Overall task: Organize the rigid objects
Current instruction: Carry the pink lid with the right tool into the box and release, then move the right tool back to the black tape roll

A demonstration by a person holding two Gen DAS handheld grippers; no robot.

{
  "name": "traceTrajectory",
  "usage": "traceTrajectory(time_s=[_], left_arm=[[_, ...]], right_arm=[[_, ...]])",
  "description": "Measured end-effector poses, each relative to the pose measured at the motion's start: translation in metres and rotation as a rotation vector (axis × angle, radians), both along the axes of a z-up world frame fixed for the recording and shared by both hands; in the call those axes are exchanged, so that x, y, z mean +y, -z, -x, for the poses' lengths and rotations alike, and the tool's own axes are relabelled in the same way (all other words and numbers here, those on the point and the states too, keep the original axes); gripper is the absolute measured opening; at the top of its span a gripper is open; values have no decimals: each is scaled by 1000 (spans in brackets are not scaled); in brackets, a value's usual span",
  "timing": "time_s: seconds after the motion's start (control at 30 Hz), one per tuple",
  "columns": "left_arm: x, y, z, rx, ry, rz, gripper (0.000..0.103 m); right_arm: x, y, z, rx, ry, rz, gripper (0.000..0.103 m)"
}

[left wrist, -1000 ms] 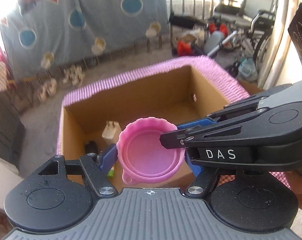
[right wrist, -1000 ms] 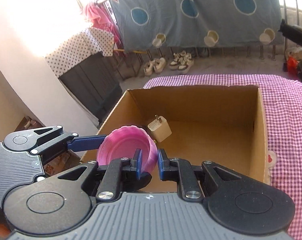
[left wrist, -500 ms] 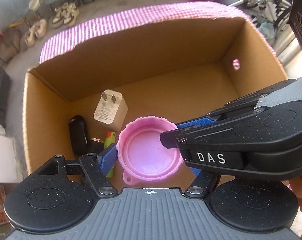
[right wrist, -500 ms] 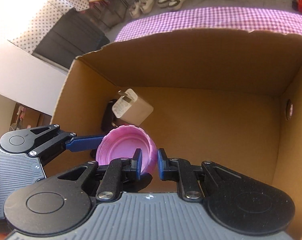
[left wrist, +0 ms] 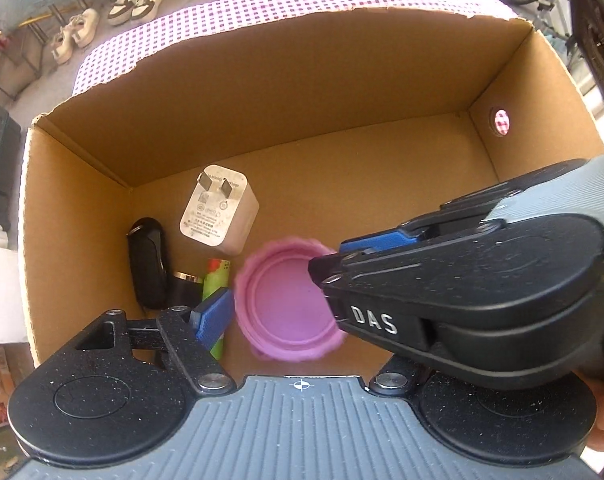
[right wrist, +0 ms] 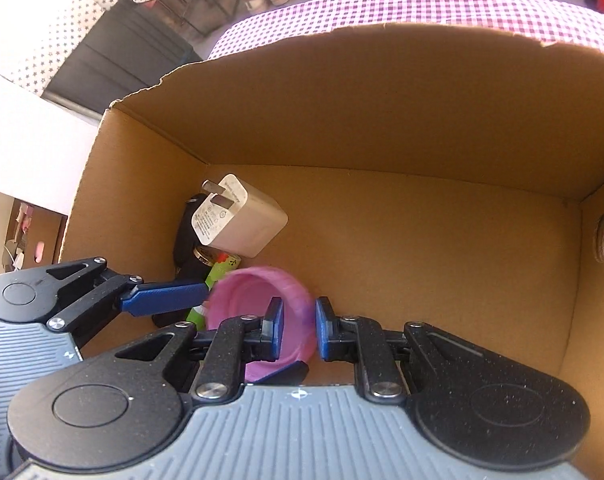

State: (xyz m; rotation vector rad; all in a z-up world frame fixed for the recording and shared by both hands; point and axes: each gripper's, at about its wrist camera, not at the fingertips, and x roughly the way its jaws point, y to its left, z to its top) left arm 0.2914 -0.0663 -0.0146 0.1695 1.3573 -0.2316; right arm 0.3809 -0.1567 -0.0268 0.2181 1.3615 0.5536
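A pink plastic lid hangs inside the cardboard box, low over its floor. My left gripper has its fingers on either side of the lid; its left pad stands a little off the rim. My right gripper straddles the lid's wall, and its pads now stand slightly apart from it. The lid looks blurred in the right wrist view.
On the box floor at the left lie a white charger plug, a black key fob and a green lighter. The box stands on a pink checked cloth. The right part of the box floor is bare.
Both grippers have lowered the lid deeper into the box. The right gripper's pads have parted from the lid's wall, and the left pad has come off the rim.
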Motion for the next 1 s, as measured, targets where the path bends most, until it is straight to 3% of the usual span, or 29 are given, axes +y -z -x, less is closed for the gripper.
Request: traceTrajectory(time_s=[0.13, 0.33, 0.4, 0.6, 0.7, 0.83, 1.0], left_arm=[[1, -8, 3, -17, 0, 4, 77], [7, -35, 26, -95, 11, 28, 78], [11, -48, 41, -125, 30, 50, 78], [30, -95, 105, -298, 81, 108, 82], [43, -108, 143, -366, 86, 183, 84], [60, -103, 191, -414, 49, 279, 84], [68, -67, 233, -463, -9, 250, 84]], right_arm=[[-3, -9, 3, -14, 12, -14, 20], [-27, -47, 32, -108, 47, -79, 24], [-41, -63, 51, -158, 60, -113, 30], [-90, -104, 136, -335, 118, -207, 34], [-112, -104, 181, -365, 166, -285, 39], [-130, -88, 240, -384, 242, -365, 43], [-123, -57, 283, -354, 328, -344, 44]])
